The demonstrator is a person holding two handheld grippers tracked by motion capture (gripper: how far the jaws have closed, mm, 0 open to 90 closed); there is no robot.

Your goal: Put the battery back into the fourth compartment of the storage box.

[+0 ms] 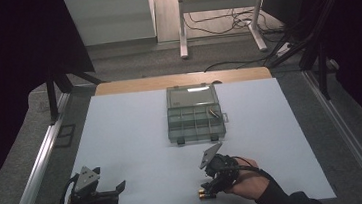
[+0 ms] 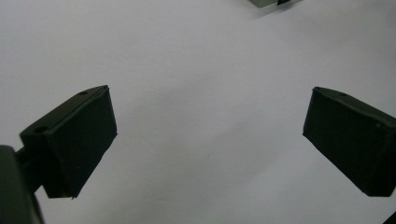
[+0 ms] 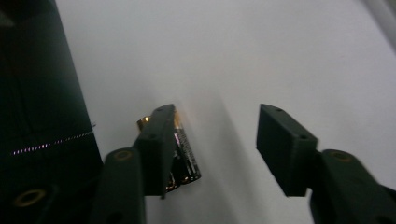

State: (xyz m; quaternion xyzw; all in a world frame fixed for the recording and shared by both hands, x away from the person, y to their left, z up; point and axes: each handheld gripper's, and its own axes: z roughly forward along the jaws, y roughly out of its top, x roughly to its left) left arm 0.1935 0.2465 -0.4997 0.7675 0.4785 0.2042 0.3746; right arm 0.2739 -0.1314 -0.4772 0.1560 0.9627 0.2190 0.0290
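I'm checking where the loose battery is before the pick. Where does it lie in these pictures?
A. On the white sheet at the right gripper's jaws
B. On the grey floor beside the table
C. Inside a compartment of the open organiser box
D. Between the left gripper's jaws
A: the battery lies on the white sheet against the left jaw of the right gripper, near the table's front edge, well short of the organiser box.

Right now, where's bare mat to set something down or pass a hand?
Free: the wide strip left of the compartment box, out to the mat edge; the strip right of the box; and the middle band between the box and both grippers. Crowded: near the right gripper, where batteries lie at its fingers, and the left gripper at the near-left corner.
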